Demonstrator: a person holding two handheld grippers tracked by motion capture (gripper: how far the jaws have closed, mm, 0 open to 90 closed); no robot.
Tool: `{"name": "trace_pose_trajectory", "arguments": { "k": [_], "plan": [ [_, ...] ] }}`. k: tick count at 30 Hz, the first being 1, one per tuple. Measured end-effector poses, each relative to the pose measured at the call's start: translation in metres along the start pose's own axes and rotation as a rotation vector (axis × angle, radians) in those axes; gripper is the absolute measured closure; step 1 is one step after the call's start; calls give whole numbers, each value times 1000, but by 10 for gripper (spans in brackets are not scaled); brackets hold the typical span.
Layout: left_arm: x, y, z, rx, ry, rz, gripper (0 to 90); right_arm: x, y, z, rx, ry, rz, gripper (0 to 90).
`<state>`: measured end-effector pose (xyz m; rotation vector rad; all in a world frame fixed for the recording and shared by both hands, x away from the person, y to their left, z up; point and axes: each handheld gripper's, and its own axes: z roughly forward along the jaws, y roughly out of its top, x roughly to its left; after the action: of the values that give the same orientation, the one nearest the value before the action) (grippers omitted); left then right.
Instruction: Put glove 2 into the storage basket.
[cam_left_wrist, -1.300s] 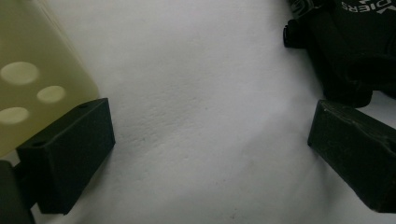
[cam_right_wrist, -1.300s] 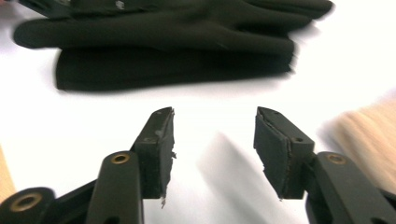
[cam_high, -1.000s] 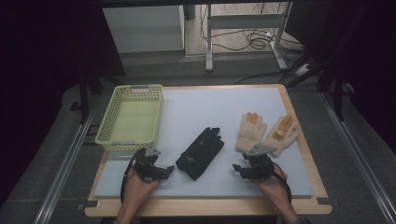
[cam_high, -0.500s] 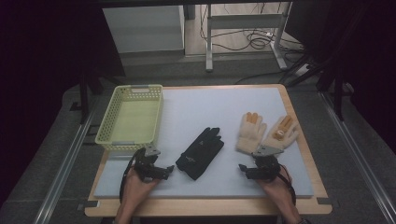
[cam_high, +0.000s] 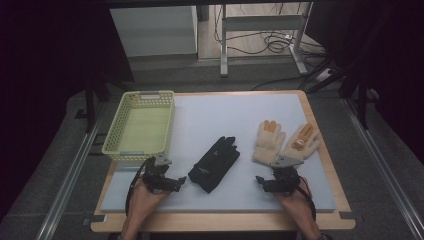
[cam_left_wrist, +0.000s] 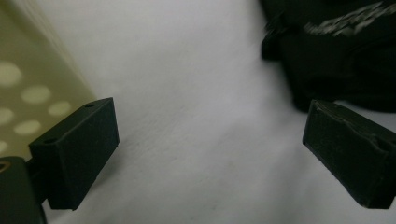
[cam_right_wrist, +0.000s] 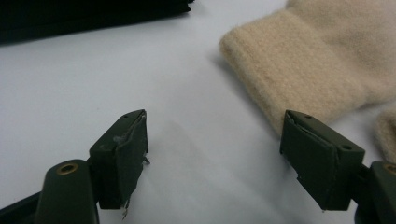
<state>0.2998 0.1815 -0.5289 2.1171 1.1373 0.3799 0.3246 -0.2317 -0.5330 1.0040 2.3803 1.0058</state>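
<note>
A black glove pair (cam_high: 215, 162) lies in the middle of the white mat. Two cream gloves with orange fingertips lie at the right, one (cam_high: 268, 141) beside the other (cam_high: 301, 142). My left gripper (cam_high: 176, 184) rests open on the mat just left of the black gloves, which show at the upper right (cam_left_wrist: 341, 42) beyond its jaws (cam_left_wrist: 212, 144). My right gripper (cam_high: 261, 182) stands open near the front, below the cream gloves. A cream knit cuff (cam_right_wrist: 299, 70) lies just ahead of its right jaw (cam_right_wrist: 215, 154), nothing between the jaws.
A pale green perforated basket (cam_high: 113, 142) stands empty at the mat's left side, its wall (cam_left_wrist: 23, 93) close to my left gripper. The white mat (cam_high: 225, 117) covers a wooden table (cam_high: 320, 150). Dark floor and table legs lie beyond.
My right hand and gripper have shifted slightly to the right and toward the front edge. The left gripper and the gloves have stayed in place.
</note>
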Motion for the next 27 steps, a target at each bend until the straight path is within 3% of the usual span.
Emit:
{"name": "trace_pose_trajectory", "arguments": {
  "k": [5,10,15,21,24,27],
  "plan": [
    [-8,19,-15,-37,-58,29,46,0,0,0,0,0,0,228],
    [-20,46,-15,-38,-115,54,36,0,0,0,0,0,0,228],
    [-38,68,5,13,-162,73,10,0,0,0,0,1,0,227],
    [-56,80,33,53,-208,96,0,0,0,0,-2,2,2,225],
    [-63,83,41,64,-193,103,0,0,0,0,-1,3,0,224],
    [-68,83,50,88,-139,116,0,0,0,0,-1,3,-1,223]
  ]
}}
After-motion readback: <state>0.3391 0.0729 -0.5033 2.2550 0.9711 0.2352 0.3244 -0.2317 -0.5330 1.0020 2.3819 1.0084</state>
